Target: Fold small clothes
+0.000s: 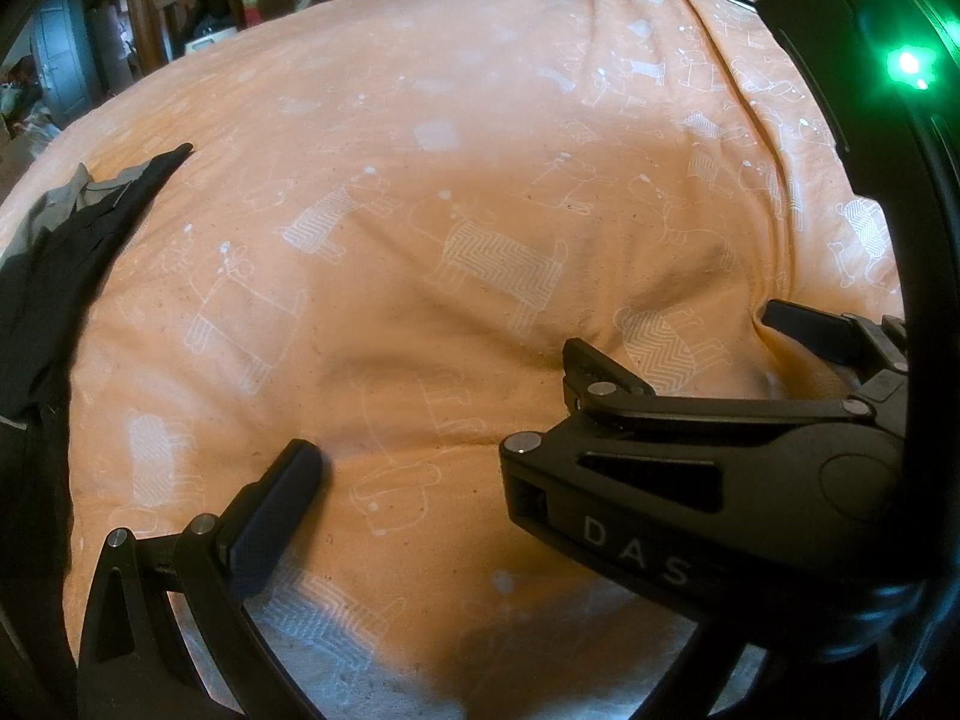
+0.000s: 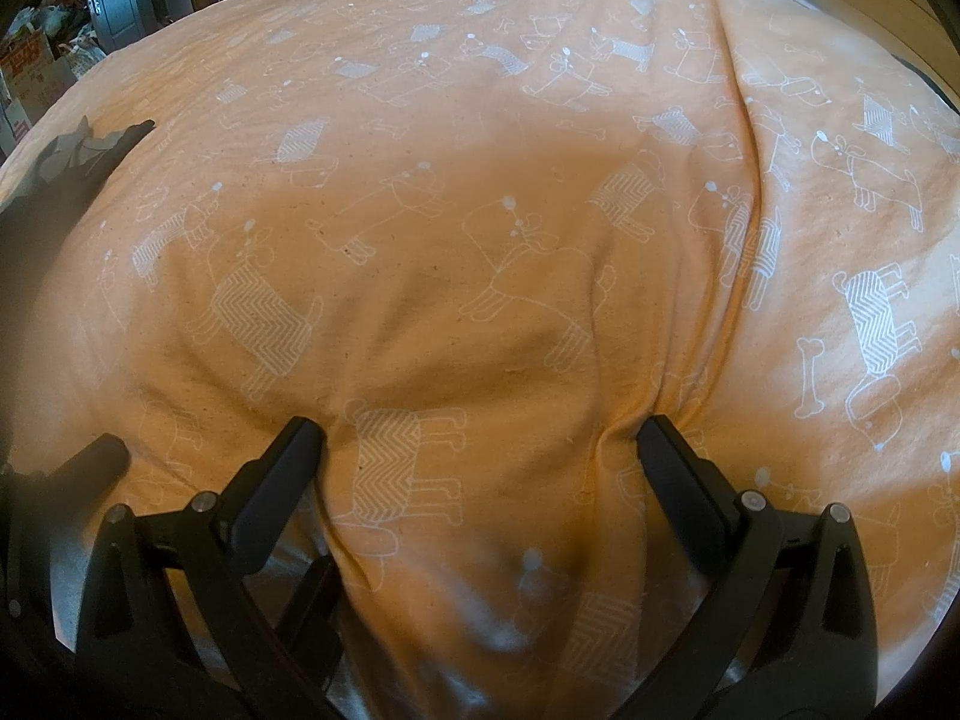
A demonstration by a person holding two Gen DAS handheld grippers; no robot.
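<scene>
Both tools rest released on the orange bedspread (image 2: pixel 480 210). The right gripper (image 2: pixel 480 438) presses its 2 spread fingers into the cover, the left gripper (image 1: pixel 432 450) beside it, holding nothing. The dark garment (image 1: pixel 54 276) lies well apart at the left edge — the next reach should go there, low and flat, pinching 1 hem only.

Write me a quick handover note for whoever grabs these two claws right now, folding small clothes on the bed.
Right claw: open, fingers pressed into the orange dog-print bed cover, holding nothing.
Left claw: only one finger shows in its own view, low over the cover beside the right claw; open or shut unclear, no cloth seen in it.
Clothes: a dark garment with a grey part lies on the cover's left edge, away from both claws, loosely heaped rather than neatly folded.
Done: no finished fold visible.
Left: probably reach left, take the dark garment, spread and fold it.
</scene>
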